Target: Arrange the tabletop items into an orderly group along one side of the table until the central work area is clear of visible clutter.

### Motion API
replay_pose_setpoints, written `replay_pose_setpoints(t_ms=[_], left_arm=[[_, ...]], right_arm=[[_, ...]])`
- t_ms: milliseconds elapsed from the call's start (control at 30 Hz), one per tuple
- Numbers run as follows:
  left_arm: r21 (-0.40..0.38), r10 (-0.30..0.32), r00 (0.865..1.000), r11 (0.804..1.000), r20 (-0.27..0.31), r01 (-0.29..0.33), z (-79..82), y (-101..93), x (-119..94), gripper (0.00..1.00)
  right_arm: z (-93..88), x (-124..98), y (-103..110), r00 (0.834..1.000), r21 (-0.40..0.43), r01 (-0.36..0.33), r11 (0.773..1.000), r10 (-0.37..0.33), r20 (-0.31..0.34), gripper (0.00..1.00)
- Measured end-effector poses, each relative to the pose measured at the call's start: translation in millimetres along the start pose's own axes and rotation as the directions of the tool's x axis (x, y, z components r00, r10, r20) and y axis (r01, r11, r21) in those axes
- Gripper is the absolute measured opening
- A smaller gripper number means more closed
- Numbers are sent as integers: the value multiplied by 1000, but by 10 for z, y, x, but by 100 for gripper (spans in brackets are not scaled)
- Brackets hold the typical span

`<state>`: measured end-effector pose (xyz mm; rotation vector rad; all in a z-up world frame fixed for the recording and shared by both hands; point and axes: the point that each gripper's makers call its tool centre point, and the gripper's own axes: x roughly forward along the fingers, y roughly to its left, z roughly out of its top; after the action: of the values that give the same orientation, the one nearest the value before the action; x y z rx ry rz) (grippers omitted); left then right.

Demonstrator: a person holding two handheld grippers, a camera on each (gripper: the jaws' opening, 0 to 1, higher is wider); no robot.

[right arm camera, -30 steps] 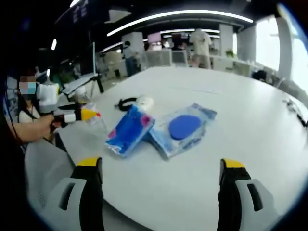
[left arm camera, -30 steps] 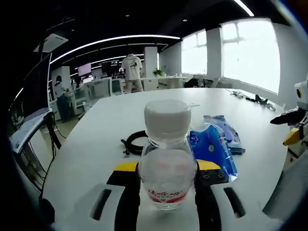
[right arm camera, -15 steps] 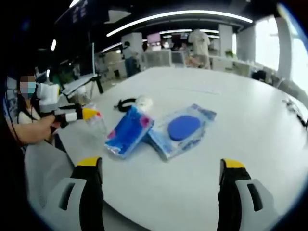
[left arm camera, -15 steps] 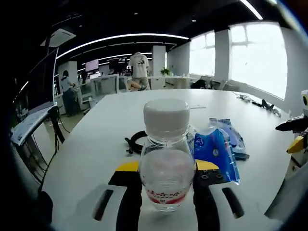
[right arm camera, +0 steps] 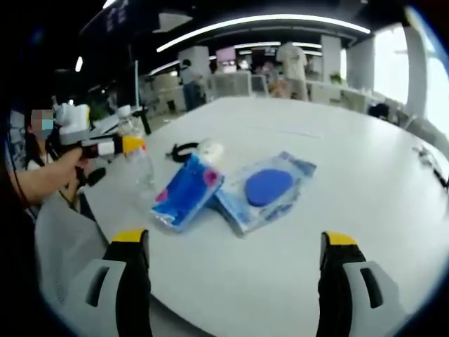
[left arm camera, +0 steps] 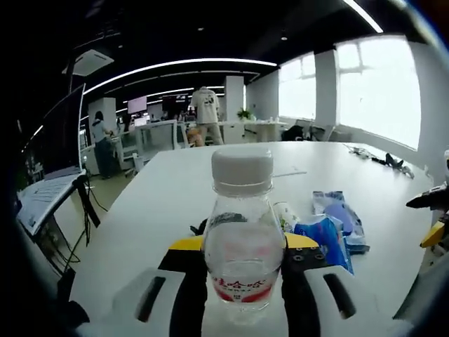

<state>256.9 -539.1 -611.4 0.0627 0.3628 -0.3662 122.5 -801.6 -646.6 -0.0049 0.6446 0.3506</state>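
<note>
A clear water bottle (left arm camera: 243, 246) with a white cap stands upright between the jaws of my left gripper (left arm camera: 243, 242), which is shut on it and holds it above the white table (left arm camera: 161, 203). In the right gripper view the same bottle (right arm camera: 138, 160) hangs over the table's left edge in the left gripper (right arm camera: 105, 146). A blue pouch (right arm camera: 186, 189) and a clear packet with a blue disc (right arm camera: 266, 186) lie side by side mid-table. My right gripper (right arm camera: 235, 242) is open over the near edge, with nothing between its jaws.
A black cable loop (right arm camera: 184, 149) and a small white object (right arm camera: 210, 149) lie behind the pouch. The pouches (left arm camera: 326, 235) sit right of the bottle in the left gripper view. A person's hand (right arm camera: 42, 179) holds the left gripper. Desks and people fill the far office.
The left gripper has lifted the bottle off the table and raised it. The right gripper and the pouches have stayed where they were.
</note>
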Motion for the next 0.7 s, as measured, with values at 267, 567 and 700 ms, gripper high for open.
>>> replay_pose_setpoints(t_ms=[267, 567, 700], left_arm=[[-43, 26, 999, 999, 24, -24, 221, 166, 179, 39], [-27, 35, 999, 999, 33, -34, 380, 317, 424, 39], [-24, 42, 998, 999, 45, -41, 467, 387, 545, 39]], right_arm=[[35, 16, 24, 1000, 13, -15, 1000, 15, 11, 100], [6, 33, -26, 1000, 16, -6, 1000, 6, -4, 100], [1, 54, -29, 1000, 13, -7, 1000, 7, -14, 100]])
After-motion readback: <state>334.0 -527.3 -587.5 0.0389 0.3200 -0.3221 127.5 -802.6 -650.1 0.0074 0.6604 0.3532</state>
